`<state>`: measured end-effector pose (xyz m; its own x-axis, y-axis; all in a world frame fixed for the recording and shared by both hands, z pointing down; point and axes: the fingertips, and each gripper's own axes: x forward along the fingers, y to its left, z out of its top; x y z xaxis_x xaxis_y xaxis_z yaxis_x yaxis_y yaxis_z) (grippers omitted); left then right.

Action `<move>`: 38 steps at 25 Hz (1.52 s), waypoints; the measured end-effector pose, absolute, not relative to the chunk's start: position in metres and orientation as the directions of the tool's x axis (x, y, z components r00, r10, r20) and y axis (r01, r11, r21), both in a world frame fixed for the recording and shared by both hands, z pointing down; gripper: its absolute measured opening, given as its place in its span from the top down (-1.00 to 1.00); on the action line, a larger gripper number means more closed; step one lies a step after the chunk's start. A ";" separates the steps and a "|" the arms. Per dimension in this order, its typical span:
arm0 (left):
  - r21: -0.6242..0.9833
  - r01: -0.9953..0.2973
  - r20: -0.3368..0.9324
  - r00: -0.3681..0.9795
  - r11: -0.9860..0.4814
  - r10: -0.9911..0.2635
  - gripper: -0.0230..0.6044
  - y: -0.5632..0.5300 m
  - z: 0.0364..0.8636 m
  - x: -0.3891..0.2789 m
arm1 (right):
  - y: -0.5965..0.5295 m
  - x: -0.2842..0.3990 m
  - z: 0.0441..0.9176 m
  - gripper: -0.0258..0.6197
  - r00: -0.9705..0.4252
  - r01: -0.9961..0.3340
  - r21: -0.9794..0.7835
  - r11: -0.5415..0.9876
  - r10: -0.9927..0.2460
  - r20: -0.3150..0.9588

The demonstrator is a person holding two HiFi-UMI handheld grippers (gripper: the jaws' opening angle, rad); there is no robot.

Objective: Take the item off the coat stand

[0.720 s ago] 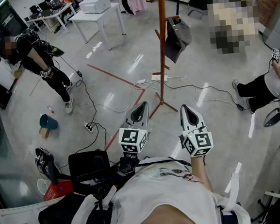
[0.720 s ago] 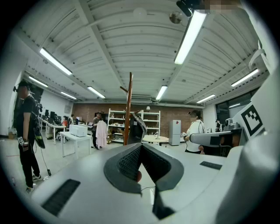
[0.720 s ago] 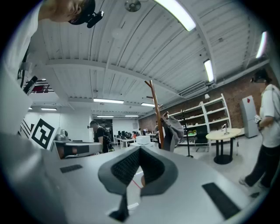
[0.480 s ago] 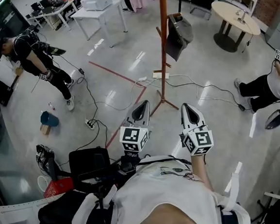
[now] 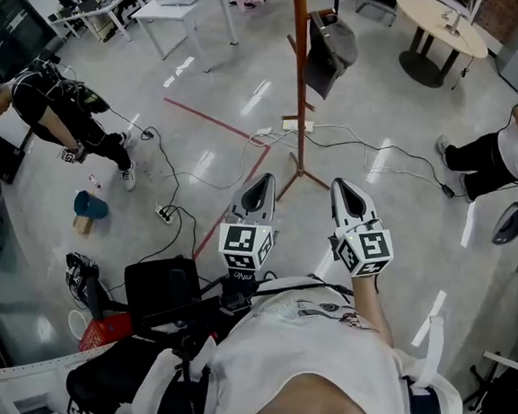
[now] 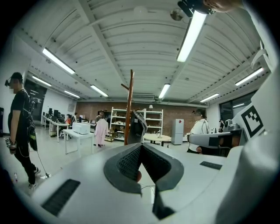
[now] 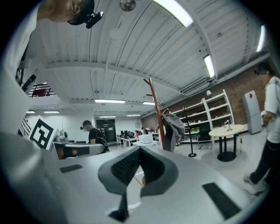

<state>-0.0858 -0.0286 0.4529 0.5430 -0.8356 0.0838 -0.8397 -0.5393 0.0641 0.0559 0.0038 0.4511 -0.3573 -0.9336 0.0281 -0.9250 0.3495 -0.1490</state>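
Observation:
A brown wooden coat stand (image 5: 301,72) rises from the grey floor ahead of me. A dark grey bag-like item (image 5: 328,49) hangs on a peg on its right side. Both grippers are held level, side by side, short of the stand's feet (image 5: 300,182). My left gripper (image 5: 261,183) is shut with nothing in it, and so is my right gripper (image 5: 342,185). In the left gripper view the stand (image 6: 130,105) and the item (image 6: 138,127) show beyond the closed jaws. The right gripper view has the stand (image 7: 155,111) and the item (image 7: 171,127) just right of its jaws.
White cables and a power strip (image 5: 295,126) lie round the stand's feet, beside a red tape line (image 5: 226,141). A person in black (image 5: 56,107) stands at the left, another person (image 5: 497,149) at the right. A round table (image 5: 441,19) is behind; black bags (image 5: 163,296) lie near me.
Both grippers sit a little higher in the head view and closer to the stand's feet. The person in black has shifted left. The jaws stay as they were.

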 end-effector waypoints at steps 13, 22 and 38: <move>0.090 -0.846 0.164 0.532 -0.525 -0.830 0.92 -0.017 0.495 -0.037 | 0.008 0.074 0.476 0.91 -0.442 -0.881 -0.221 0.418 -0.894 0.073; 0.094 -0.842 0.201 0.539 -0.532 -0.818 0.92 -0.046 0.510 -0.027 | -0.033 0.077 0.486 0.91 -0.453 -0.873 -0.243 0.423 -0.887 0.086; 0.072 -0.789 0.136 0.614 -0.611 -0.777 0.92 -0.202 0.474 -0.049 | -0.176 0.058 0.469 0.91 -0.355 -0.920 -0.213 0.330 -0.931 0.087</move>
